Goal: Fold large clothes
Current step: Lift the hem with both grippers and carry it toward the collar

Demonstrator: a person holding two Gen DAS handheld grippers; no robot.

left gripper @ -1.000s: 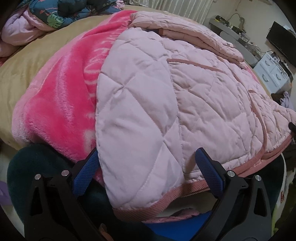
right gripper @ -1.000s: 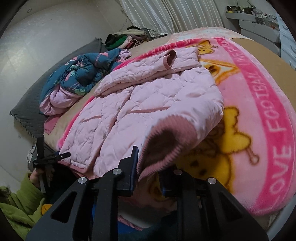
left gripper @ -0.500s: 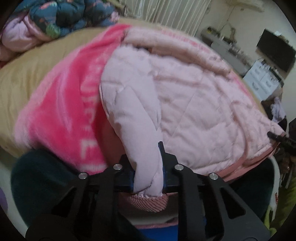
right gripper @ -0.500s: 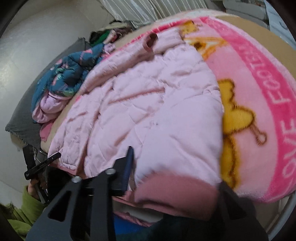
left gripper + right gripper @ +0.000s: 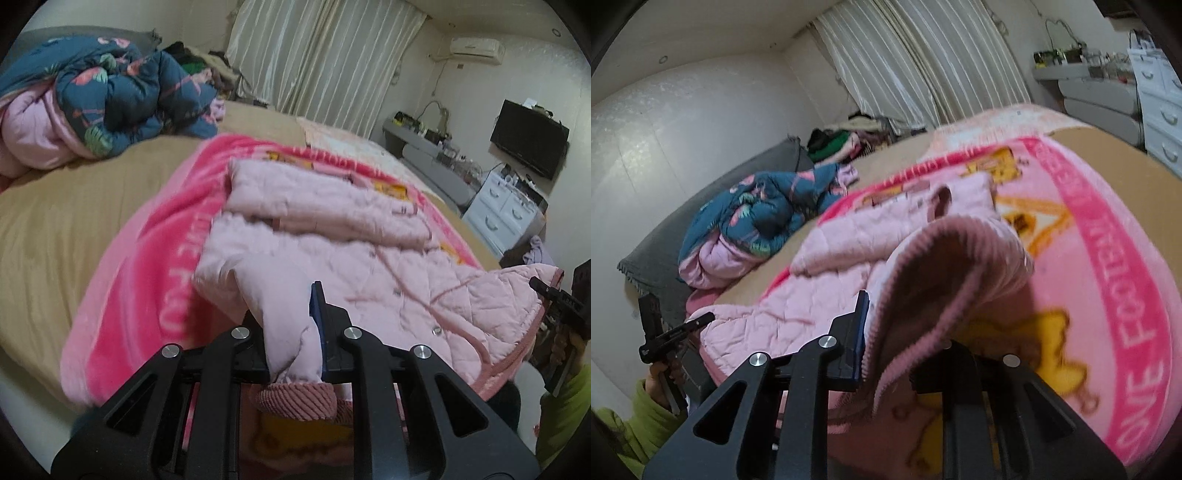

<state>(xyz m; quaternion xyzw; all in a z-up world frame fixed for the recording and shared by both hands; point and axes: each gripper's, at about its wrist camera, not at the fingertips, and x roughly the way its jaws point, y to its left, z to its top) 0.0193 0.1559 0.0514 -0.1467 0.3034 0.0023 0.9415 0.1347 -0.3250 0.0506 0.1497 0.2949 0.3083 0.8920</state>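
A pale pink quilted jacket (image 5: 351,266) lies on a bright pink cartoon blanket (image 5: 147,266) spread on the bed; it also shows in the right wrist view (image 5: 827,266). My left gripper (image 5: 293,332) is shut on the jacket's near hem corner and holds it raised off the bed. My right gripper (image 5: 886,347) is shut on the other hem corner, by the ribbed pink band (image 5: 923,295), also raised. A sleeve (image 5: 317,199) lies folded across the jacket's far part.
A heap of blue flowered and pink bedding (image 5: 92,107) lies at the bed's far left. A tan sheet (image 5: 66,221) covers the bed. Curtains (image 5: 317,59), a white drawer unit (image 5: 506,214) and a dark screen (image 5: 528,140) stand at the right.
My left gripper went from open around the hem to shut on it. Both grippers then lifted the hem up off the bed, and the views tilted up toward the room.
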